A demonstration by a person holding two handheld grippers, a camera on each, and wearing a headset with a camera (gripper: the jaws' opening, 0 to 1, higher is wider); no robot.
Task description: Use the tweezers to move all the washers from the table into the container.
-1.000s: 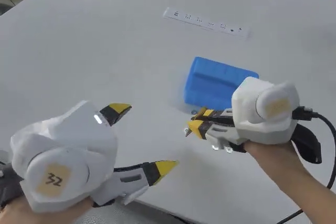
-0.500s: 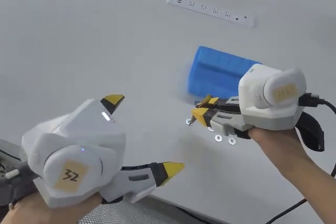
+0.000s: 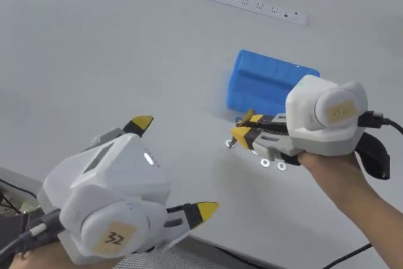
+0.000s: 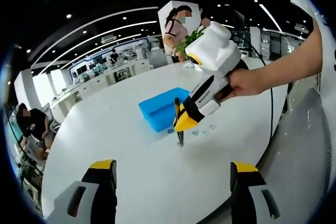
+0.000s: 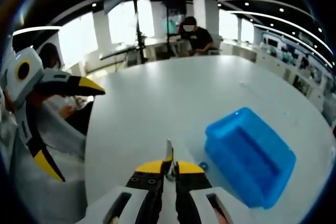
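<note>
A round tan sticker (image 3: 114,239) on the rear of the left hand-held gripper (image 3: 173,165) reads "32". The right hand-held gripper (image 3: 241,127) bears a paler sticker (image 3: 340,111), too faint to read.

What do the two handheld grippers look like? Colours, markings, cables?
Both: white moulded shells, black jaws with yellow tips. Left gripper: round tan sticker marked 32, small white light. Right gripper: plain tan sticker, black cable at rear.
</note>
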